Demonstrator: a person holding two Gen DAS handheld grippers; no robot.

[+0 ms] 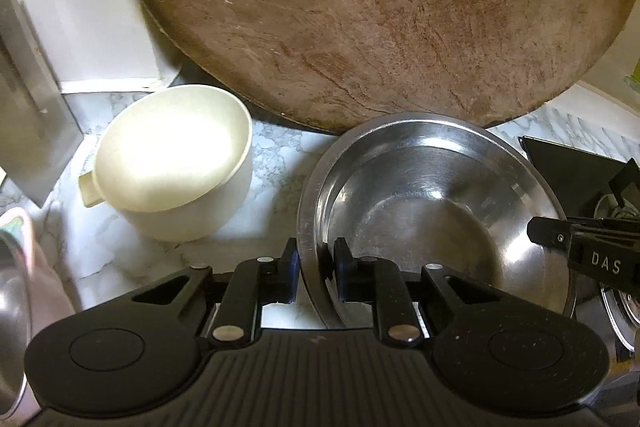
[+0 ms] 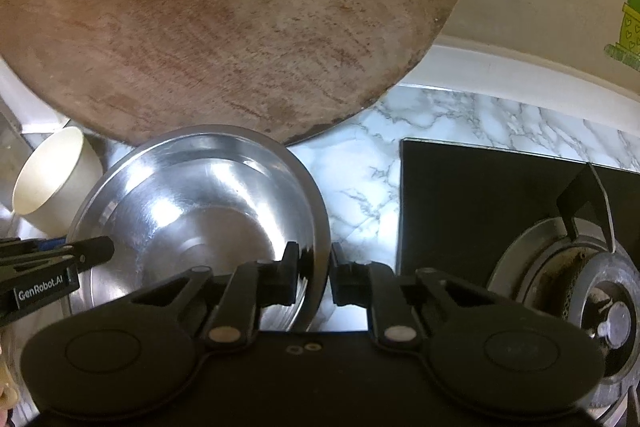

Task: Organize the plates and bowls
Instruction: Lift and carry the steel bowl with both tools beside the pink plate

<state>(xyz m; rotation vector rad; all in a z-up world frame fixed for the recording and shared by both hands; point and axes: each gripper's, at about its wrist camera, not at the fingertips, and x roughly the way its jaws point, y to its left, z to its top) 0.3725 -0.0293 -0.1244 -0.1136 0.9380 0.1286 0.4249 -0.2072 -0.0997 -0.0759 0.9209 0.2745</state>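
Steel bowl (image 1: 436,211) stands on the marble-patterned desk (image 1: 276,155), lower centre-right of the left wrist frame and lower centre-left of the right wrist frame. Both tools grip it at once — one on each side of the rim.

Left tool (image 1: 316,267): fingers pressed nearly together, pinching the bowl's near-left rim, one finger outside the wall and one inside.

Right tool (image 2: 316,275): likewise pinching the rim at the bowl's right edge, one finger inside, one outside. Each tool's tip shows in the other's view at the frame edge.

Cream cup (image 1: 172,163) with a small side tab stands to the left of the bowl, apart from it, empty as far as visible.

Round wooden board (image 1: 380,15) leans upright behind both vessels, filling the upper frame — its lower edge sits just behind the bowl.

Black gas hob (image 2: 480,203) with a burner (image 2: 604,311) occupies the lower right of the right wrist frame.
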